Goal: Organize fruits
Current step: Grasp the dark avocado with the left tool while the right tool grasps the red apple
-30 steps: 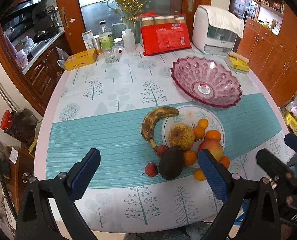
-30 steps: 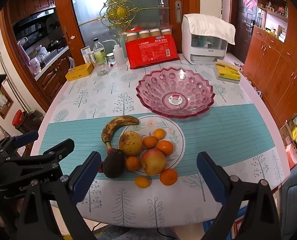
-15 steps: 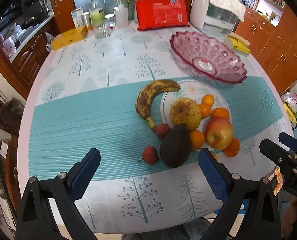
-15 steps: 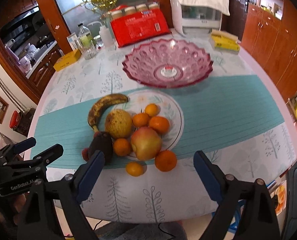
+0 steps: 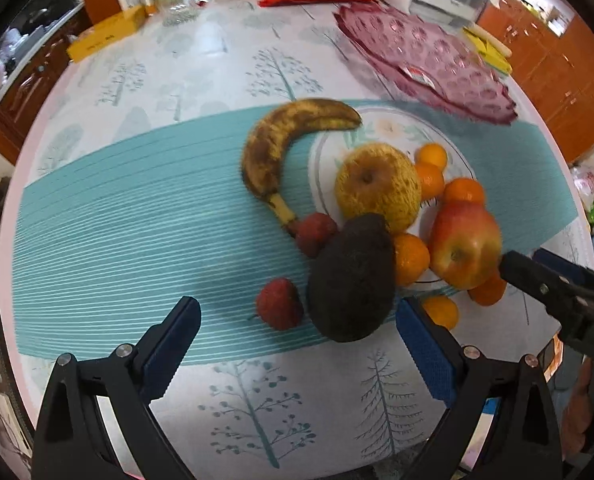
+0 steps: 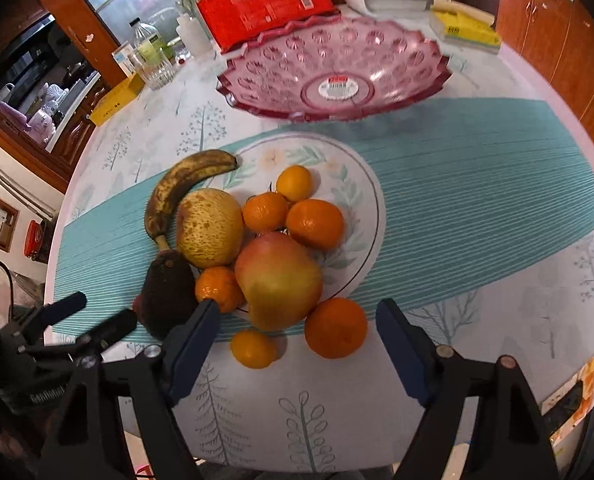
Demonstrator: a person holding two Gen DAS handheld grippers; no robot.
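Fruit fills far more of both views than a second ago, as both grippers have come down toward the pile and tilted steeper. The left gripper is wide, nothing between its pads; the avocado and a red berry lie just past its tips at 12 o'clock. The right gripper is closing from a wider spread a second ago, its pads touching nothing; a small orange and a larger one sit on the cloth between its tips, with the apple just beyond.

The fruit is heaped on and around a flowered plate: a spotted pear, several oranges, and a browned banana curving off the plate's rim at 10 o'clock. The pink bowl stands behind, at 12 o'clock.

Only the left view shows both berries clearly, the second touching the banana's stem. Only the right view shows the sticker in the bowl's middle. The left view is blurred.
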